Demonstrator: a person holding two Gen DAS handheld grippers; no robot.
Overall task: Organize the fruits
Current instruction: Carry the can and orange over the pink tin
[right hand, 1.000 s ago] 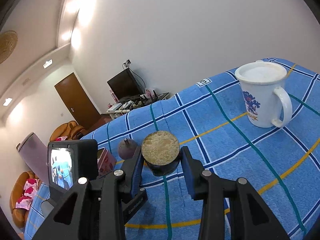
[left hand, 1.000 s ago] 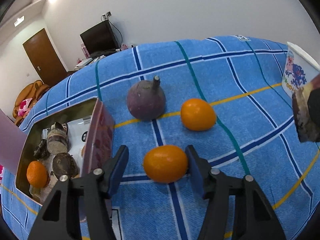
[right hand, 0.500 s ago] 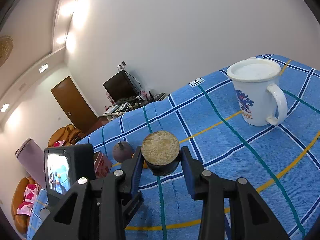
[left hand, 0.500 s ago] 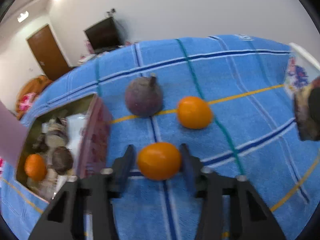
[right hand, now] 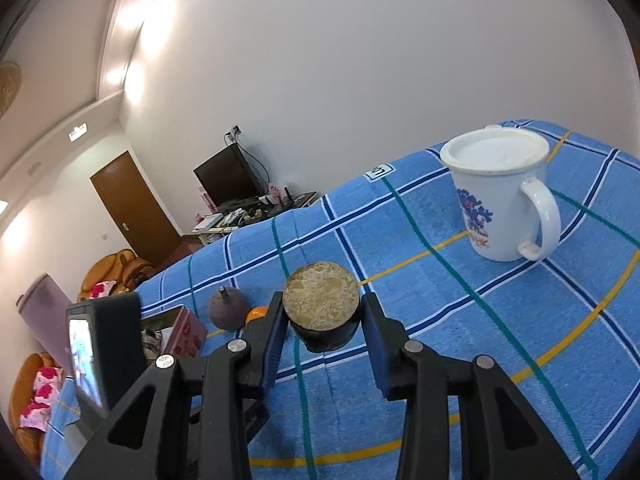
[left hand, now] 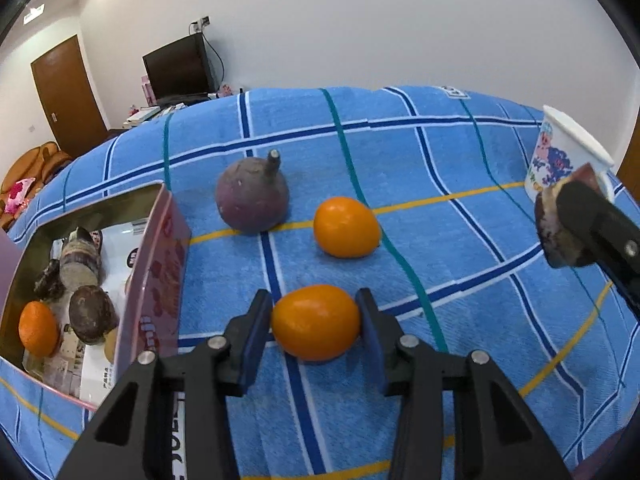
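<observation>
My left gripper point(left hand: 316, 322) is shut on an orange fruit point(left hand: 316, 322) that rests on the blue checked cloth point(left hand: 400, 152). A second orange point(left hand: 346, 227) and a purple round fruit with a stem point(left hand: 252, 196) lie just beyond it. The pink tin box point(left hand: 154, 264) at the left holds one orange point(left hand: 38, 328) and several dark halved fruits. My right gripper point(right hand: 322, 320) is shut on a dark fruit half with a pale cut face point(right hand: 321, 294), held above the cloth. That half point(left hand: 554, 228) also shows at the right edge of the left wrist view.
A white lidded mug with a blue print point(right hand: 498, 196) stands on the cloth at the right. The left gripper's camera unit with its screen point(right hand: 100, 352) sits low at the left in the right wrist view. A television point(left hand: 178, 66) and a brown door point(left hand: 66, 92) are behind.
The left gripper's jaws closed in from either side of the near orange until the pads touch it. The right gripper kept its hold on the fruit half and tilted slightly.
</observation>
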